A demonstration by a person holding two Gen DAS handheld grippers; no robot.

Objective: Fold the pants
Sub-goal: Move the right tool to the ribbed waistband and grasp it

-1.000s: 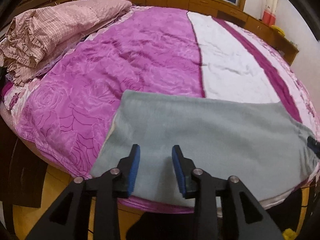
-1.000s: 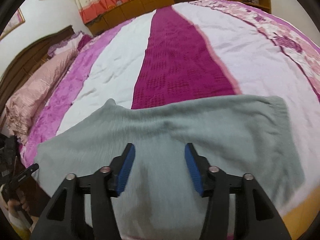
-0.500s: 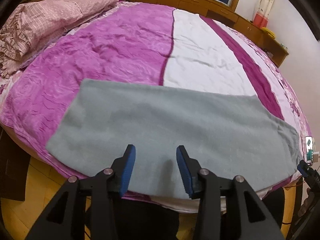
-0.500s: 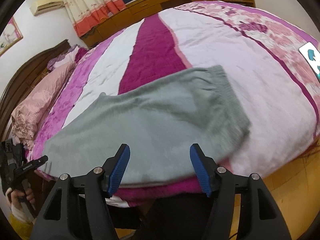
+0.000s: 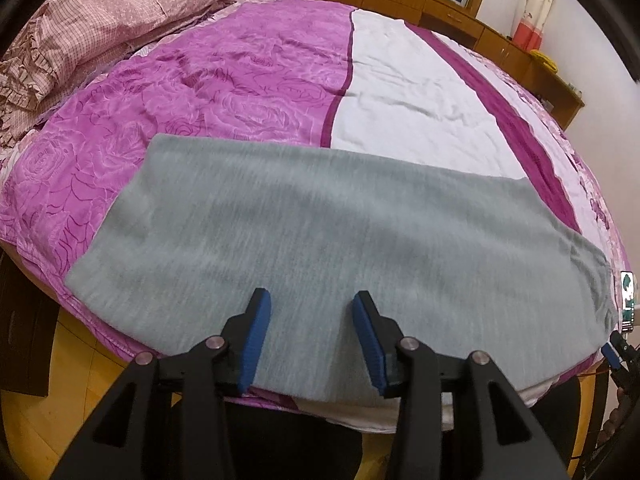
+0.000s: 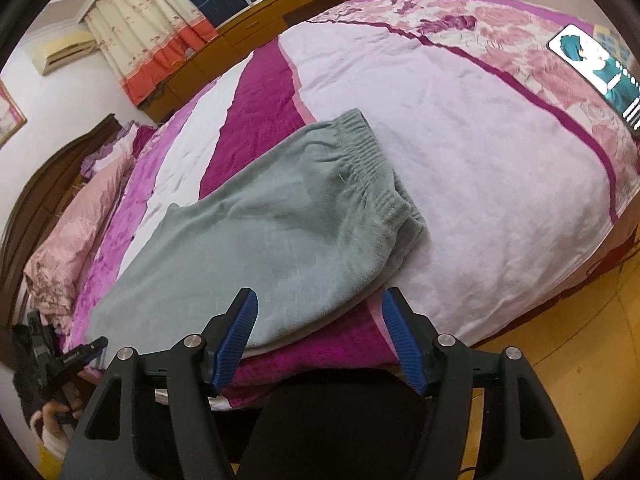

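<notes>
Grey sweatpants [image 5: 340, 236] lie folded lengthwise on the bed [image 5: 420, 92], ahead of both tongs. Left tongs [image 5: 307, 338] and right tongs [image 6: 318, 338] are released, jaws just widening, nothing between. We judge next: grasp the waistband [image 6: 372, 164] for the crosswise fold.

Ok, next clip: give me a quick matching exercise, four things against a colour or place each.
Things:
1. pants
2. phone
3. pillow
4. pads

Descriptions:
A. blue
B. grey, lying along the bed's near edge
C. pink checked, at the bed's head
D. screen lit, on the bed's floral border

Pairs: 1-B, 2-D, 3-C, 4-A
</notes>
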